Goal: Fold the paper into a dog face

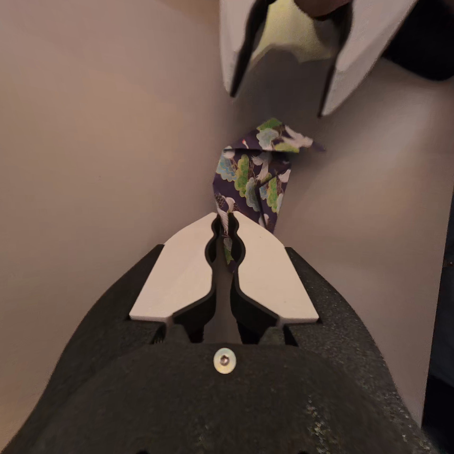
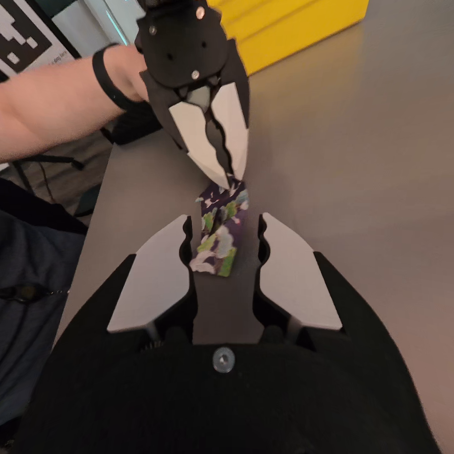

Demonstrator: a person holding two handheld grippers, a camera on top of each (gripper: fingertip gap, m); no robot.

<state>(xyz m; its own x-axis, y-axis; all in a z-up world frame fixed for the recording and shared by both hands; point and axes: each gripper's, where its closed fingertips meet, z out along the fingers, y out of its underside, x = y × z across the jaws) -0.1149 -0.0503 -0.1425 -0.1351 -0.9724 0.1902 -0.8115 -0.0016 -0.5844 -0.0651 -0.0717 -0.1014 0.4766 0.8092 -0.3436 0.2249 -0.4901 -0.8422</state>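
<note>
The paper is a folded piece with a dark purple print of green clouds and white birds. My left gripper is shut on one corner of it and holds it up off the grey table. In the right wrist view the paper hangs from the left gripper, its lower end near the table. My right gripper is open, with its fingers on either side of the paper's lower part and not touching it. It also shows in the left wrist view, just beyond the paper.
A yellow box stands at the far side of the table. A person's forearm with a black wristband holds the left gripper. The table's left edge runs close by, with a black-and-white marker board beyond it. The grippers' ends are close to 8 cm from one another.
</note>
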